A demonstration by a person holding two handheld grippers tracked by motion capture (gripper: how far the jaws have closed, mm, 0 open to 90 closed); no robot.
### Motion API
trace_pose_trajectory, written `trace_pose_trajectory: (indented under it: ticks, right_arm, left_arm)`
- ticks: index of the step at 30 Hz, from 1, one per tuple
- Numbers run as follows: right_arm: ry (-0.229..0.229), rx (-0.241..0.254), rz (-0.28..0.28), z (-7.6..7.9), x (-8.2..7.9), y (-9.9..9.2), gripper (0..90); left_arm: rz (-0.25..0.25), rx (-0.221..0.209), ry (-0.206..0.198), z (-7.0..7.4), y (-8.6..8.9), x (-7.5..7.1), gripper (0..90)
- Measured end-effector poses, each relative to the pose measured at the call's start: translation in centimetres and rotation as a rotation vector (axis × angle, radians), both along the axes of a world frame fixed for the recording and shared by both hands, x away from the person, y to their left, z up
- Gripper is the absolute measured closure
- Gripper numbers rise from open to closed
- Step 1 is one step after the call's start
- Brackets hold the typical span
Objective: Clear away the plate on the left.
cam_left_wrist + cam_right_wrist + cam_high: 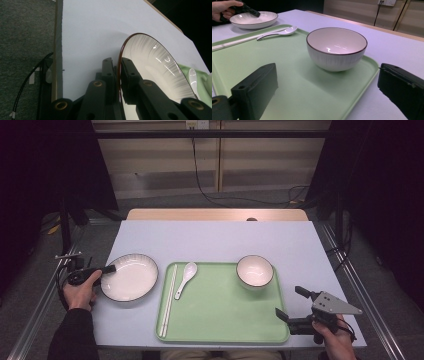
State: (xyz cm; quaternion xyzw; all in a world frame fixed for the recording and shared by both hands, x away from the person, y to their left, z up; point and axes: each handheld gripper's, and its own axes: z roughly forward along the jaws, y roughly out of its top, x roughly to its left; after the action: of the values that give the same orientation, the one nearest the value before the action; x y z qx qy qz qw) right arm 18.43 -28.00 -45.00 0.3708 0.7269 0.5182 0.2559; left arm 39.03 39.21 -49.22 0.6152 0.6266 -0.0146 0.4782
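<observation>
With the green tray (220, 320) lying just beside it, the white plate (131, 279) on the table's left is apparently pinched at its rim by the left gripper (111, 268), to be lifted level, right gripper (291, 302) kept wide apart, empty.

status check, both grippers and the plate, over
Left gripper shut on plate rim, plate beside tray. Right gripper open, off the bowl. Nothing in the way.
</observation>
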Motion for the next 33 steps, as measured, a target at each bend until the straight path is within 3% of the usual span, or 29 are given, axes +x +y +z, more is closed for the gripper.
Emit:
trace_pose_trajectory:
  ticks: [3, 6, 7, 10, 12, 16, 20, 22, 27, 29, 33]
  right_arm:
    - [-0.002, 0.002, -0.011, 0.0, 0.0, 0.0, 2.5]
    - [-0.001, 0.003, -0.012, 0.0, 0.0, 0.0, 2.5]
    - [-0.002, 0.003, -0.011, 0.0, 0.0, 0.0, 2.5]
    - [-0.003, 0.002, -0.011, 0.0, 0.0, 0.0, 2.4]
    - [0.001, 0.006, -0.012, 0.0, 0.0, 0.0, 2.4]
    - [-0.001, 0.003, -0.012, 0.0, 0.0, 0.0, 2.4]
    - [-0.004, 0.004, -0.013, 0.0, 0.0, -0.1, 2.4]
    - [-0.004, 0.003, -0.013, 0.1, 0.0, -0.1, 2.4]
    - [-0.001, 0.007, -0.014, 0.1, 0.0, -0.1, 2.4]
    - [-0.001, 0.006, -0.009, 0.1, 0.0, -0.1, 2.4]
    - [-0.004, 0.004, -0.006, 0.1, 0.0, -0.1, 2.4]
  left_arm:
    - [-0.008, -0.027, -0.015, 0.4, 0.0, -0.3, 84.3]
    - [-0.007, 0.015, -0.023, 0.9, -0.3, -0.4, 85.0]
    - [0.006, -0.009, -0.027, 0.9, -0.4, -0.4, 84.9]
    - [-0.001, -0.009, -0.025, 1.4, -0.6, -0.5, 84.6]
    - [0.013, 0.002, -0.032, 1.6, -0.9, -0.5, 84.4]
    - [-0.007, 0.018, -0.034, 2.3, -1.4, -0.6, 84.1]
    - [0.010, 0.004, -0.039, 2.5, -1.8, -0.6, 83.7]
    - [0.016, -0.004, -0.019, 2.6, -1.8, -0.6, 83.7]
    - [0.033, 0.001, -0.046, 3.1, -1.7, -1.0, 83.2]
    - [0.020, -0.010, -0.053, 3.4, -1.5, -1.1, 83.3]
    - [0.043, -0.023, -0.069, 4.1, -1.5, -1.5, 83.2]
